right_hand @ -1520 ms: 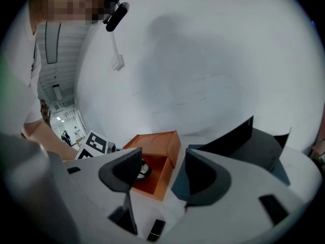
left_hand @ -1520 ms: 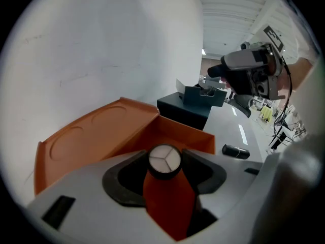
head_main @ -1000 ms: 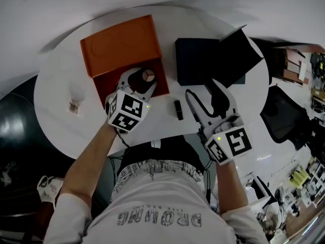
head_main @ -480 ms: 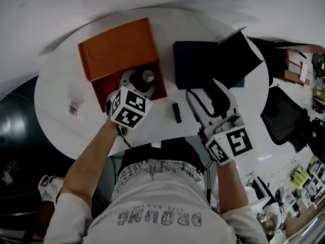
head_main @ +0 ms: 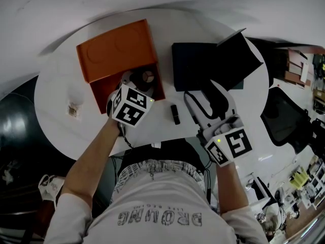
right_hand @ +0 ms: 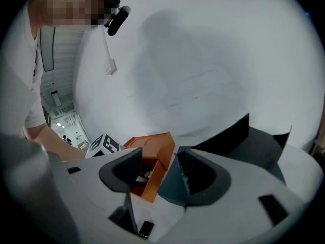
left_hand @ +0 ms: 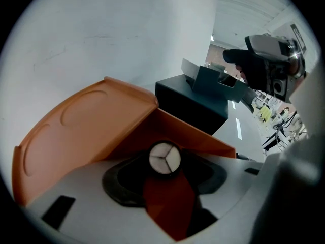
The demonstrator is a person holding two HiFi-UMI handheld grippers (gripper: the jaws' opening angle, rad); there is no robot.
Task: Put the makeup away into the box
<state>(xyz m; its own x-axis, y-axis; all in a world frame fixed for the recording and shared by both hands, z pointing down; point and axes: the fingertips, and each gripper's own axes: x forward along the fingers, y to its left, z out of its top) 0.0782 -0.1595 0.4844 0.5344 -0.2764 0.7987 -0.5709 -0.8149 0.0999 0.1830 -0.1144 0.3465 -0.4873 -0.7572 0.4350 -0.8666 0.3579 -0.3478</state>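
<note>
An orange box (head_main: pixel 104 93) lies open on the round white table (head_main: pixel 56 85), its lid (head_main: pixel 114 50) folded back. My left gripper (head_main: pixel 138 78) hangs over the box's inside, shut on a round black makeup jar with a white cap (head_main: pixel 148 76). In the left gripper view the jar (left_hand: pixel 164 158) sits between the dark pads of that gripper (left_hand: pixel 166 173), above the box's red floor (left_hand: pixel 170 207). A small black makeup stick (head_main: pixel 175 114) lies on the table between the hands. My right gripper (head_main: pixel 204 98) stands open and holds nothing; in its own view (right_hand: pixel 158 166) the stick (right_hand: pixel 145 230) lies below it.
A dark box (head_main: pixel 195 65) with a raised black flap (head_main: pixel 238 50) stands right of the orange one, just beyond the right gripper. A small clear item (head_main: pixel 75 104) sits at the table's left. An office chair (head_main: pixel 287 117) is off the table's right edge.
The left gripper has tipped more steeply down over the orange box with the jar still in it. The right gripper has stayed where it was.
</note>
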